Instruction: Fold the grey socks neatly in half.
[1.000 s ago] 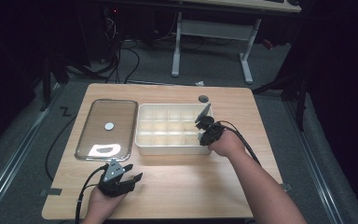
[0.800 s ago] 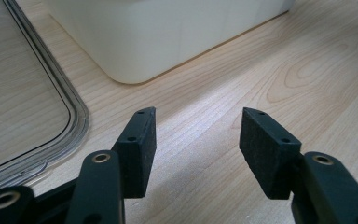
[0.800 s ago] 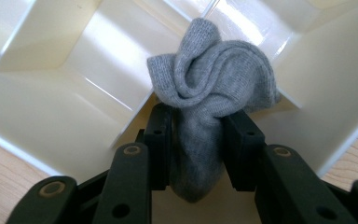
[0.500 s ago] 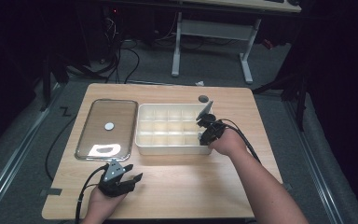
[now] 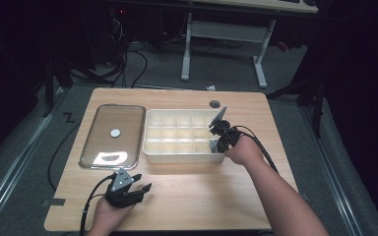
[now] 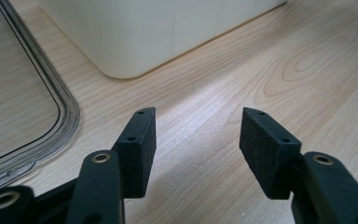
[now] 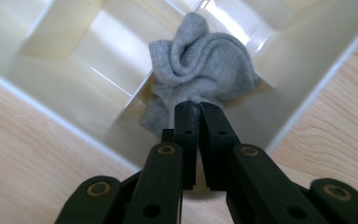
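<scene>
A crumpled grey sock (image 7: pixel 205 65) lies in the near right corner compartment of the cream divided box (image 7: pixel 51 116). My right gripper (image 7: pixel 197 106) reaches into that corner from the box's right end (image 5: pixel 215 140). Its jaws have just been closing, and their pads now meet on the sock's near edge. The sock (image 5: pixel 211 144) shows as a small grey spot in the high view. My left gripper (image 5: pixel 140 184) rests low on the table near the front edge, left of centre. It stands open with bare wood between its pads (image 6: pixel 198 135).
A clear, shallow tray (image 5: pixel 91 147) holding a small white disc (image 5: pixel 115 132) lies left of the box (image 5: pixel 150 147). A round grey spot (image 5: pixel 215 103) sits on the table behind the box. The tray's rim (image 6: pixel 67 112) and the box's corner (image 6: pixel 158 32) lie just ahead of my left gripper.
The right hand has shifted only slightly at the box's right end. The left gripper has stayed where it was.
</scene>
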The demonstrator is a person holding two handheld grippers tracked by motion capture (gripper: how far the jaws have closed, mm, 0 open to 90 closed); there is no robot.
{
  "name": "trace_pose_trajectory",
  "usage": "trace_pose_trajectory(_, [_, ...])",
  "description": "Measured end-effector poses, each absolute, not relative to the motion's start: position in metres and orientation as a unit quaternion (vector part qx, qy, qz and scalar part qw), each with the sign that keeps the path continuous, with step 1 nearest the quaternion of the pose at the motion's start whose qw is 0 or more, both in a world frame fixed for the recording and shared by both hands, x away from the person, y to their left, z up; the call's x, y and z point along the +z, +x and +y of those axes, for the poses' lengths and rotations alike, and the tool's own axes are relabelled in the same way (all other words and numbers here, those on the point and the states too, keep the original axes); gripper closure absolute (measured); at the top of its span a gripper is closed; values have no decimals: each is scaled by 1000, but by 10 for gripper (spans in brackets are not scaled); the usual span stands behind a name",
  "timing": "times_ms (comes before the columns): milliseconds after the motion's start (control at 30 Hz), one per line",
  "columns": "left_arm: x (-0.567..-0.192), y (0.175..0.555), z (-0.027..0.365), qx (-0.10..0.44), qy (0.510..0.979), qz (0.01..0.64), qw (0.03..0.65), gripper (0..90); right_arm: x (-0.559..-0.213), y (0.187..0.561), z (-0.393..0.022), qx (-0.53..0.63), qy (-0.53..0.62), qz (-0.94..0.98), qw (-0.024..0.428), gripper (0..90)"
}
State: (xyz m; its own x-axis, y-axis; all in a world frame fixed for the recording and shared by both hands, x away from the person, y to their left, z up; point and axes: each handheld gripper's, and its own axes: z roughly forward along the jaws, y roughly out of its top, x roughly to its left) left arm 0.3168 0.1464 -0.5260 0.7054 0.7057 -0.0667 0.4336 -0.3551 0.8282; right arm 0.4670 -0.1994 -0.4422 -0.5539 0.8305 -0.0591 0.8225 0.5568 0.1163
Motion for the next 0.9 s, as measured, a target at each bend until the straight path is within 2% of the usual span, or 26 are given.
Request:
trace_pose_trajectory(300, [-527,317,147,151,807,355,447,466,-449,470,-198,29,472,880,38,858])
trace_pose_trajectory(533, [-527,317,145,151,810,352,445,466,-425,477,-196,66,477,874,71,900])
trace_pose_trajectory(767, [-528,318,146,152,810,353,443,466,-446,485,-191,42,460,883,78,900])
trace_pose_trajectory(900, [-528,317,146,149,811,352,442,466,-452,488,-189,37,466,882,68,900])
